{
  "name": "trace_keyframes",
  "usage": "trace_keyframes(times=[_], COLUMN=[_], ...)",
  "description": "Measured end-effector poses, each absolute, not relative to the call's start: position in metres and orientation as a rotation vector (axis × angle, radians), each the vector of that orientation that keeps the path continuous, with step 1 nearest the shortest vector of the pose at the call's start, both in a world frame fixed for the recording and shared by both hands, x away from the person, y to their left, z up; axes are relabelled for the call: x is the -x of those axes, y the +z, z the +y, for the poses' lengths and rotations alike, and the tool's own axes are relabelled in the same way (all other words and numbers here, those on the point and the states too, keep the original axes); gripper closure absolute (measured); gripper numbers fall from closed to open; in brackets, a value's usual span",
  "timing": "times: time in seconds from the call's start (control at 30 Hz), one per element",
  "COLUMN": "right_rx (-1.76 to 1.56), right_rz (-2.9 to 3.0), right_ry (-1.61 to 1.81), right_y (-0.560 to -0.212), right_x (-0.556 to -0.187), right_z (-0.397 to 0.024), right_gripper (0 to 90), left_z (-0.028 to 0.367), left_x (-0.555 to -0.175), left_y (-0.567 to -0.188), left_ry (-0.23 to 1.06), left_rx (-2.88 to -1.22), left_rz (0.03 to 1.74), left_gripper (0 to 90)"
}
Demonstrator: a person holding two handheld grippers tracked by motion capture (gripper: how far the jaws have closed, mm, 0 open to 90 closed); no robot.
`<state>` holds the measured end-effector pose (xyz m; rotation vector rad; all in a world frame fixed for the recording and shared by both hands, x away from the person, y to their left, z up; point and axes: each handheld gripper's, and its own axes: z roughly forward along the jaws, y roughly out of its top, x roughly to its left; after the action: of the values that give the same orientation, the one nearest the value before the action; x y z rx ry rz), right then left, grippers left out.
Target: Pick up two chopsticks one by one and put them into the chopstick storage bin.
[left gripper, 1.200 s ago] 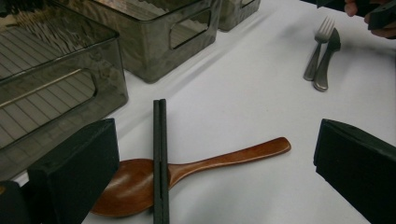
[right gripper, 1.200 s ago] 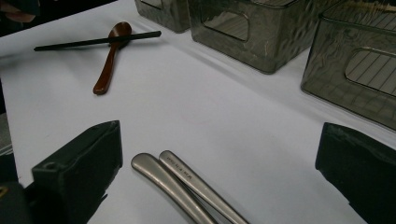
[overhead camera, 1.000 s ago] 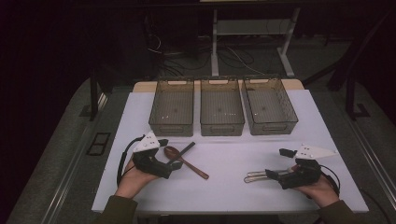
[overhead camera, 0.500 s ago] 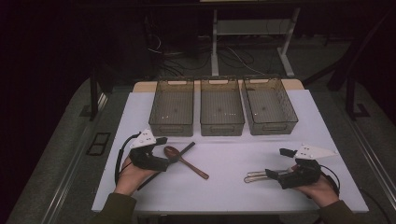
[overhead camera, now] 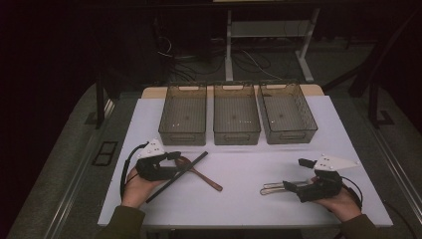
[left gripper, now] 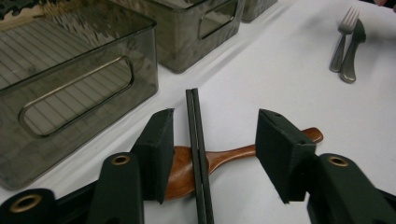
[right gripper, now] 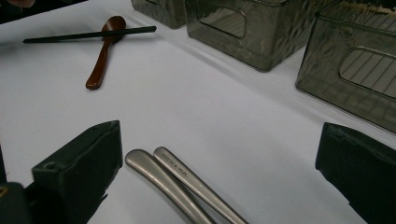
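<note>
Up at the far side of the white table (overhead camera: 239,199) stand three smoky clear bins in a row, side by side: the left bin (overhead camera: 182,115), the middle bin (overhead camera: 236,114) and the right bin (overhead camera: 287,112). All three show nothing but their ribbed floors; nothing lies in them.

Nearer the person, on the left, a pair of black chopsticks (overhead camera: 177,177) lies slantwise across the bowl of a wooden spoon (overhead camera: 201,175), just in front of the left bin. In the left gripper view the chopsticks (left gripper: 199,154) run straight up between the two black jaws, resting on the spoon (left gripper: 224,158), whose handle reaches out to the right behind the right jaw. The left gripper (left gripper: 212,149) has just been closing its jaws: they stand about half apart, with a clear gap on either side of the chopsticks, so the pads do not yet press on them.

On the right, the right gripper (overhead camera: 288,186) lies low over the table in the person's hand. Its jaws stand wide, as the right gripper view shows, and the handle ends of a steel fork and knife (right gripper: 182,186) lie flat on the table between them, close to the left jaw, apart from the right one. I cannot tell whether the left jaw touches them.
</note>
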<state>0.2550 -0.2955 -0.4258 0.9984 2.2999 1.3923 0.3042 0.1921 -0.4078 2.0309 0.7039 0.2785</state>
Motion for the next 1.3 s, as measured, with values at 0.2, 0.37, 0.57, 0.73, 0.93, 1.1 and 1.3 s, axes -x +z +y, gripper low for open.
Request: trace_keyframes(times=[0.2, 0.37, 0.57, 0.73, 0.93, 1.1, 1.3], right_rx=[-0.995, -0.995, -0.993, -0.989, -0.989, -0.989, -0.994], right_rz=[2.300, 2.299, 2.303, 2.304, 2.307, 2.308, 2.309], right_ry=[1.391, 1.389, 1.384, 1.382, 1.379, 1.380, 1.378], right_y=[-0.426, -0.426, -0.426, -0.426, -0.427, -0.427, -0.427], right_x=[-0.254, -0.254, -0.254, -0.254, -0.254, -0.254, -0.254], right_z=[-0.295, -0.295, -0.294, -0.294, -0.294, -0.294, -0.293], right_gripper=[0.2, 0.2, 0.2, 0.2, 0.2, 0.2, 0.2], left_z=[0.194, 0.198, 0.201, 0.202, 0.203, 0.205, 0.209], left_x=[-0.303, -0.300, -0.297, -0.293, -0.293, -0.294, -0.296], left_y=[-0.410, -0.412, -0.414, -0.419, -0.423, -0.428, -0.433], left_ry=[0.273, 0.280, 0.282, 0.282, 0.268, 0.264, 0.235], left_rx=[-2.054, -2.075, -2.099, -2.130, -2.163, -2.180, -2.192], left_rz=[0.717, 0.727, 0.735, 0.747, 0.759, 0.779, 0.787], left_gripper=[54.9, 60.5, 64.6, 69.0, 73.4, 74.7, 77.3])
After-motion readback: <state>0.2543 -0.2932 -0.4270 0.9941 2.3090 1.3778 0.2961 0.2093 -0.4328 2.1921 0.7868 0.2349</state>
